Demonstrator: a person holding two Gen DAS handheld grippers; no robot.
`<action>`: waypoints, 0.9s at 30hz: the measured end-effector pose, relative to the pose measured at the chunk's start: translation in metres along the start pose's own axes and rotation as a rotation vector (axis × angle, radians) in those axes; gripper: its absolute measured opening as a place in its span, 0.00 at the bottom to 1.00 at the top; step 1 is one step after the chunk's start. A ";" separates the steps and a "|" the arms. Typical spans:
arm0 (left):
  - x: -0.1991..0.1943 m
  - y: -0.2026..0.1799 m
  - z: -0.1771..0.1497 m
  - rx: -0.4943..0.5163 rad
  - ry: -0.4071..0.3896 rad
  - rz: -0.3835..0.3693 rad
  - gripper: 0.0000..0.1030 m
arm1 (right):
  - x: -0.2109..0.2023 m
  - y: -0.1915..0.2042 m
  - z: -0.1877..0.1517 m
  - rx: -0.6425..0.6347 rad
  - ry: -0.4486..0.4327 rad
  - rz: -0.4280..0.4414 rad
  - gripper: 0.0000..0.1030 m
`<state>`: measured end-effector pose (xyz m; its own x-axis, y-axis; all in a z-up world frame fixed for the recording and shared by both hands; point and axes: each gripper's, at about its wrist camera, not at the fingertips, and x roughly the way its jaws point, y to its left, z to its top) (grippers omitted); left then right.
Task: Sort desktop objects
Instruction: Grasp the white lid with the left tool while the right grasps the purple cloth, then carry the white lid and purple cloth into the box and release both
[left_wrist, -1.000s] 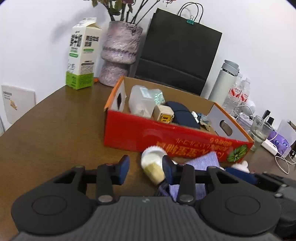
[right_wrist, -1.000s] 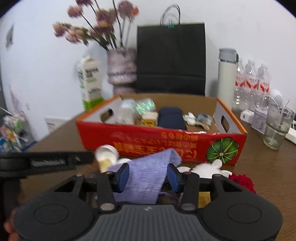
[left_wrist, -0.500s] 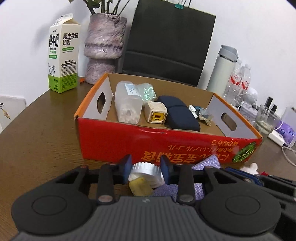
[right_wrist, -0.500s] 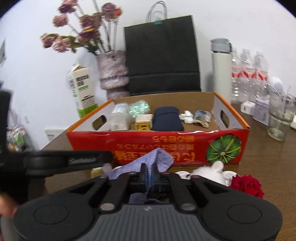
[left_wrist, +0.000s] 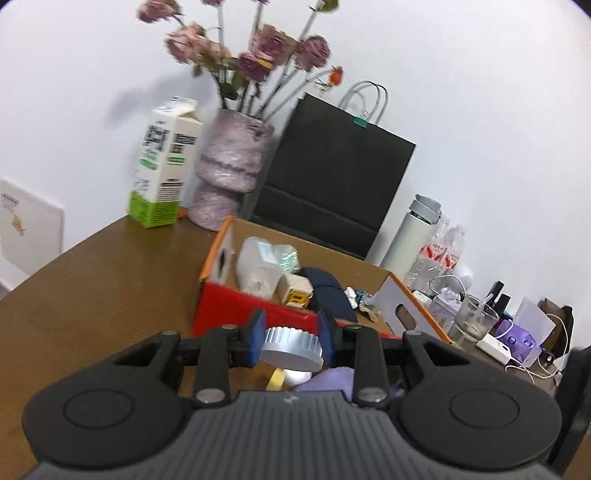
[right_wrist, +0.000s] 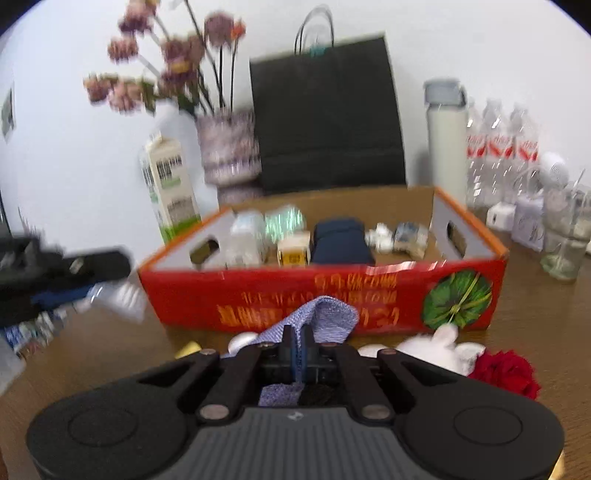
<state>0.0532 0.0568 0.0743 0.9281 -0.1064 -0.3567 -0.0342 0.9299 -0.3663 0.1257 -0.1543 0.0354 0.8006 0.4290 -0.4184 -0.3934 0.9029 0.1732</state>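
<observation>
My left gripper (left_wrist: 291, 341) clamps the ribbed white cap (left_wrist: 290, 349); my right gripper (right_wrist: 298, 345) pinches the lavender cloth (right_wrist: 317, 317) — mid-frame, the red box (right_wrist: 332, 291) holds a navy pouch (right_wrist: 341, 242).

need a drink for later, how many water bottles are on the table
3 clear water bottles with red labels, in a row by the wall right of the white thermos: left, middle, right. More could be hidden behind them.

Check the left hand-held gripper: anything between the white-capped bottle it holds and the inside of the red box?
Only the box's own near wall. The white-capped bottle, clamped in the left hand-held gripper, sits in front of it, around rim height. The box's left and middle are already crowded with items.
</observation>
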 end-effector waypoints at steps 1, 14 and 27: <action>-0.007 0.001 -0.002 -0.009 -0.001 0.001 0.30 | -0.011 0.002 0.002 -0.010 -0.034 -0.004 0.01; -0.074 -0.039 -0.064 0.127 0.029 0.022 0.30 | -0.148 -0.009 -0.027 -0.006 -0.158 -0.031 0.01; -0.135 -0.027 -0.107 0.157 0.011 0.069 0.30 | -0.203 0.014 -0.078 -0.027 -0.120 0.036 0.01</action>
<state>-0.1110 0.0080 0.0403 0.9214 -0.0431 -0.3863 -0.0388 0.9787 -0.2018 -0.0774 -0.2311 0.0533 0.8336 0.4622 -0.3024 -0.4332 0.8868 0.1611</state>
